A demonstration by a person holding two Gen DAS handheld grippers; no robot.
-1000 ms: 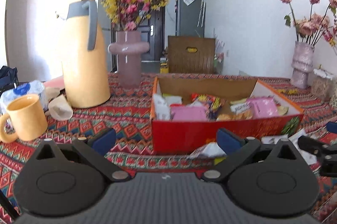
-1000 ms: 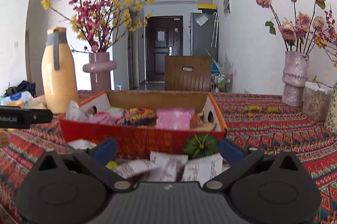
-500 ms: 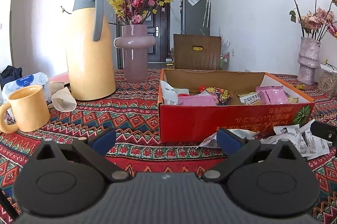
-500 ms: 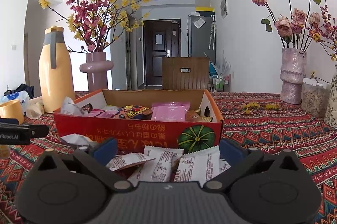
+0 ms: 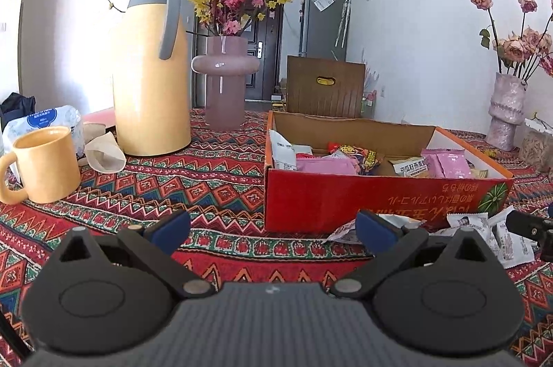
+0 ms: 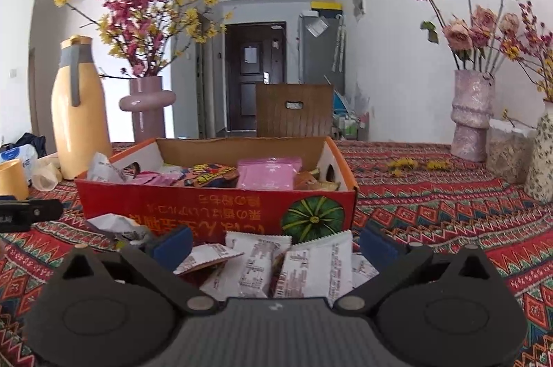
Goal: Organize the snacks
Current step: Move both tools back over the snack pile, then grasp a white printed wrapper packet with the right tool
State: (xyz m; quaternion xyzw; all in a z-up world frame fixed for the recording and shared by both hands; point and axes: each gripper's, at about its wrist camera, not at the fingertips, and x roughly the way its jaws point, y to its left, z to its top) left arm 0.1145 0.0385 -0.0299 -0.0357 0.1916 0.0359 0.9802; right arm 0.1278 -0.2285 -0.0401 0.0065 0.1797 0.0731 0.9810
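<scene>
We held the left gripper (image 5: 273, 223) low over the patterned cloth (image 5: 221, 173) on the counter, its blue pads (image 5: 171, 227) spread wide apart with nothing between them. Our right gripper (image 6: 273, 241) was likewise spread apart, and between its pads (image 6: 375, 244) lay a small heap of white snack packets (image 6: 276, 260), not clamped, resting on the cloth just in front of the box. A crumpled wrapper (image 6: 115, 223) lay to the near left of that heap, also against the box front.

Just beyond the packets stood the red cardboard box (image 6: 221, 204), open at the top, with a green melon picture at its near right corner. Inside we saw more snacks: pink packets (image 6: 269, 171), a dark, colourful bag (image 6: 211, 175) and a white pouch (image 5: 283, 151) leaning at the left end.

Left of the box, a yellow mug (image 5: 45, 168) stood near us, with a tall yellow jug (image 5: 150, 69) farther back. Beside the jug was a mauve vase (image 5: 224, 80) of pink and yellow blossoms. Far right, another vase (image 6: 471, 114) held dried roses, and a brown chair back (image 6: 293, 109) rose behind the box.
</scene>
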